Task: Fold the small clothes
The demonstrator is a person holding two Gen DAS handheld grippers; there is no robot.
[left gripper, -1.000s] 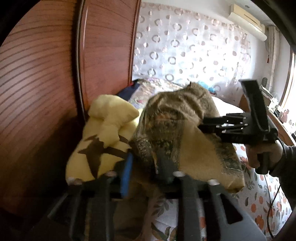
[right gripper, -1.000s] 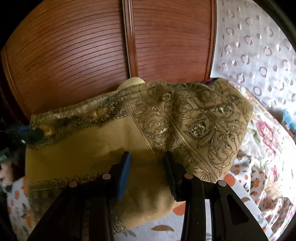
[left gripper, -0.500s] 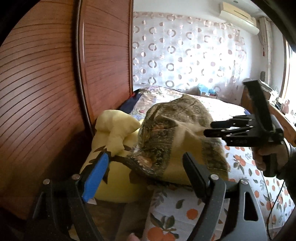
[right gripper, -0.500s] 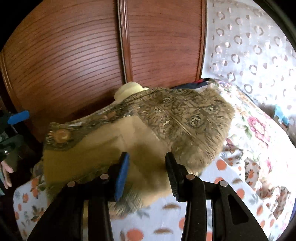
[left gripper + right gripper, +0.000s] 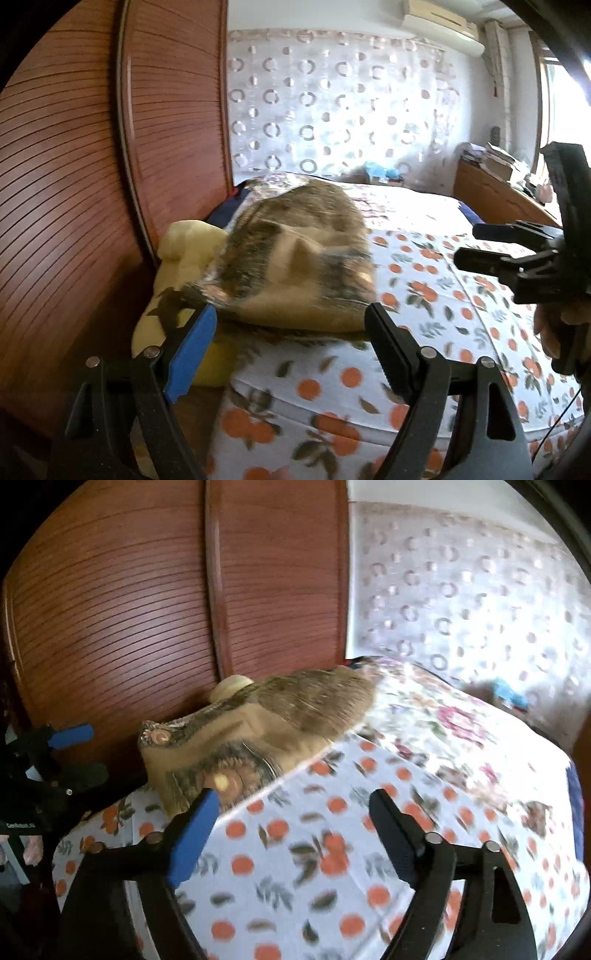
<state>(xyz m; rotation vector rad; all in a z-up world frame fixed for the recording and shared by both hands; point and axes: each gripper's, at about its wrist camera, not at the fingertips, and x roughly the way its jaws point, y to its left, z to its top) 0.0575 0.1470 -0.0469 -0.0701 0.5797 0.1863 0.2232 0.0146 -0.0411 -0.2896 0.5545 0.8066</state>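
Left gripper (image 5: 290, 332): jaws spread wide, nothing between them. Right gripper (image 5: 293, 818): jaws opening, nothing between them. The folded olive-gold patterned cloth (image 5: 295, 258) lies released on the orange-print bedsheet (image 5: 424, 295), just ahead of both grippers, partly over a yellow garment (image 5: 184, 254) against the wooden headboard (image 5: 74, 184). 1 hand (image 5: 561, 325) holds the right gripper's handle.

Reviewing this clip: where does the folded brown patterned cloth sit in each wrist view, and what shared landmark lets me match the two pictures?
Left wrist: brown patterned cloth at centre, just beyond the open fingers, partly on the yellow cushion.
Right wrist: brown patterned cloth left of centre, at the bed's edge.
Shared landmark: the slatted wooden wardrobe beside the cloth.
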